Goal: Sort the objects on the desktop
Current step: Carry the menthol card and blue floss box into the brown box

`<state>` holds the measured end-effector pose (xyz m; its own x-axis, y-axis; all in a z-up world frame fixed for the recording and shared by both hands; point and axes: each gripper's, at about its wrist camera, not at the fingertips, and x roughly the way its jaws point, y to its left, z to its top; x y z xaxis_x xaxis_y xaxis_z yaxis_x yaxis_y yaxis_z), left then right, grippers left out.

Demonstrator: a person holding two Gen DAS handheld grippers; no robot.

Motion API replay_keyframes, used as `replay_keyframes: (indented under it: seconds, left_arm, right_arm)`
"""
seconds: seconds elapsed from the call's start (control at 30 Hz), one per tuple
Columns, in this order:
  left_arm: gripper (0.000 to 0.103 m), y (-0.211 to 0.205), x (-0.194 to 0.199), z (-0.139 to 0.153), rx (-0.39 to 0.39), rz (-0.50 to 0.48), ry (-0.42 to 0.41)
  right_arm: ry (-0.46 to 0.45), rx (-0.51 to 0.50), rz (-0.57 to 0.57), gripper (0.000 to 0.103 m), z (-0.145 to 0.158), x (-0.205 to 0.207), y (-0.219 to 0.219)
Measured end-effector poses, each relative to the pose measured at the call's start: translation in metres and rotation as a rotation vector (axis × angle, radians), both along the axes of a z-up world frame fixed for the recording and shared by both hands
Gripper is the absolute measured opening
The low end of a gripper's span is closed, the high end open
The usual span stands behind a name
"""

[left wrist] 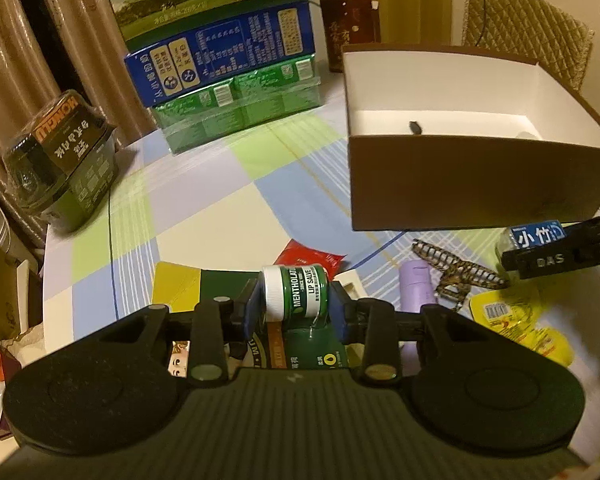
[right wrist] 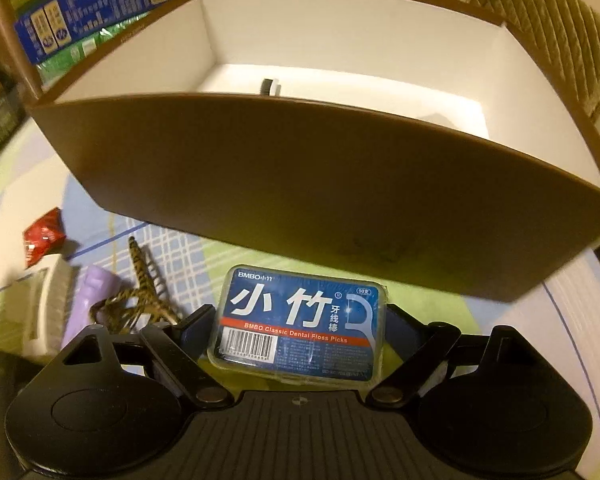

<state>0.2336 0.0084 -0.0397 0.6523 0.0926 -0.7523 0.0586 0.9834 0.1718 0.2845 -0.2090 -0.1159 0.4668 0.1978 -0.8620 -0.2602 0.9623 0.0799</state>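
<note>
In the left wrist view my left gripper (left wrist: 294, 305) is shut on a small green lip salve jar (left wrist: 302, 296) with a white lid, held on its side above a green and yellow carton (left wrist: 180, 286). In the right wrist view a blue dental floss picks box (right wrist: 300, 320) sits between the pads of my right gripper (right wrist: 300, 330), which press on its two sides. Just beyond stands a brown cardboard box (right wrist: 300, 184) with a white inside, and a small dark item (right wrist: 269, 87) lies in it. The left wrist view shows the same box (left wrist: 460, 184) and the right gripper (left wrist: 548, 258) at its near right corner.
On the checked cloth before the box lie a leopard hair claw (left wrist: 456, 276), a purple tube (left wrist: 415, 286), a red packet (left wrist: 308, 258) and a yellow packet (left wrist: 516, 320). Stacked milk cartons (left wrist: 228, 60) stand at the back. A dark green package (left wrist: 64, 160) sits far left.
</note>
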Motion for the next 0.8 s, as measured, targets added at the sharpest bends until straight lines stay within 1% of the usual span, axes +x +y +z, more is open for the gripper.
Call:
replay_keyframes:
  seconds: [0.2,0.37,0.43,0.6,0.8]
  left_arm:
    - [0.032,-0.017,-0.005,0.012,0.002,-0.045,-0.024]
    - [0.032,-0.036,-0.005,0.023,-0.008,-0.096,-0.052]
    - [0.032,-0.045,-0.004,0.027,-0.016,-0.119,-0.065]
    - [0.032,-0.067,0.002,0.04,-0.029,-0.177,-0.095]
    - [0.032,-0.097,0.021,0.054,-0.043,-0.248,-0.141]
  right_arm:
    - [-0.004,0.078,0.025,0.086,0.026,-0.016,-0.033]
    - [-0.02,0.126,0.046,0.086,0.05,-0.034,-0.052]
    - [-0.032,0.14,0.057,0.086,0.062,-0.035,-0.055]
    - [-0.085,0.167,0.081,0.086,0.089,-0.038,-0.069]
    - [-0.181,0.172,0.093,0.086,0.12,-0.024,-0.082]
